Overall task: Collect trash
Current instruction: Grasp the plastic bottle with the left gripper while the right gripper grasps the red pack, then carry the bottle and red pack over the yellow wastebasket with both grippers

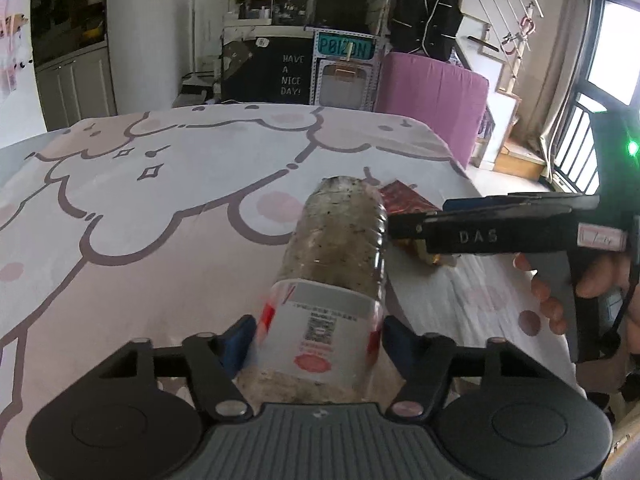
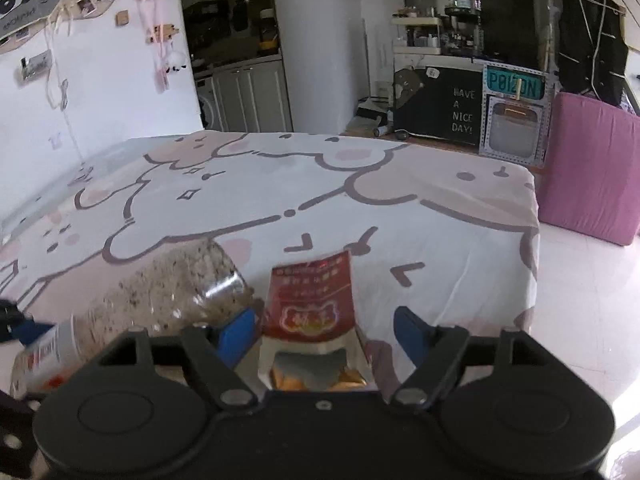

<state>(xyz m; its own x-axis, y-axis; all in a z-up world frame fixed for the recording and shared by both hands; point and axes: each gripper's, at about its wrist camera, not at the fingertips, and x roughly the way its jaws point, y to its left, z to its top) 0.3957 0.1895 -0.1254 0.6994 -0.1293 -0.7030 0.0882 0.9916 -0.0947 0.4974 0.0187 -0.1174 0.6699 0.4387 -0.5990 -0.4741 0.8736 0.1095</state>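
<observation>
On bed (image 1: 168, 208): left gripper (image 1: 316, 336) fingers clamped on plastic bottle (image 1: 336, 264) at its label, light, slick, crushable. Right gripper (image 2: 324, 330) fingers apart around snack packet (image 2: 316, 304), flimsy; pinch mid-body.

A bed (image 2: 400, 208) carries everything, covered by a pale pink and white sheet printed with dark cartoon outlines. On it lie a clear plastic bottle (image 1: 340, 248) on its side and, just beside it, a red snack packet (image 2: 310, 300).

Left tongs (image 1: 316, 344) closed, right tongs (image 2: 324, 330) spread
</observation>
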